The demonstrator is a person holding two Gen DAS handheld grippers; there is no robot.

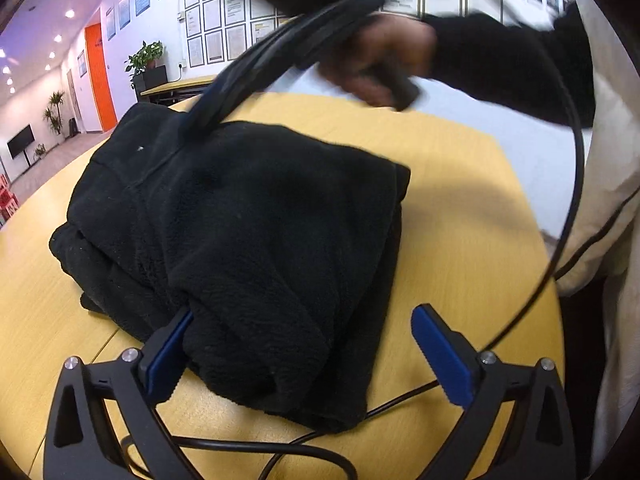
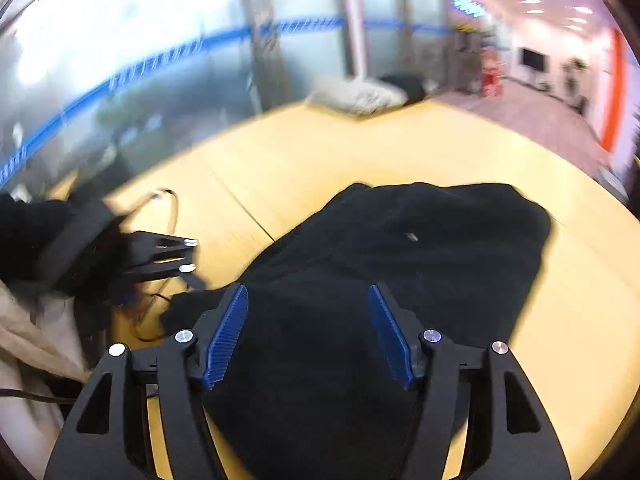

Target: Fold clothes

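**Black fleece folded on table, both grippers wide**

Left wrist view, bottom of frame: left gripper (image 1: 304,354) has its blue pads spread wide, holding nothing. The left pad (image 1: 168,354) touches the near edge of the black fleece garment (image 1: 240,220); the right pad sits over bare wood beside it. Likely just let go or about to tidy that edge. A black cable (image 1: 256,446) loops across the yellow wooden table (image 1: 460,208) under the gripper and arcs up the right of the frame.

Centre of frame: the garment lies as a thick stacked bundle, several layers visible at its left side, so folding looks mostly done. It rests flat on the table, nothing pinned.

Upper centre: the right gripper (image 1: 208,114), blurred, comes down onto the far part of the bundle, held by the person's right hand (image 1: 384,60) in a black sleeve. Probably pressing or smoothing the top layer.

Right wrist view, bottom: right gripper (image 2: 308,332) pads are apart too, fabric showing between them but not clamped. The left gripper (image 2: 192,268) sits at the left edge of frame by the garment's corner.

Far, upper centre: a blurred pale cloth pile (image 2: 356,96) at the table's far end, maybe more laundry; cannot tell.

No containers in view.
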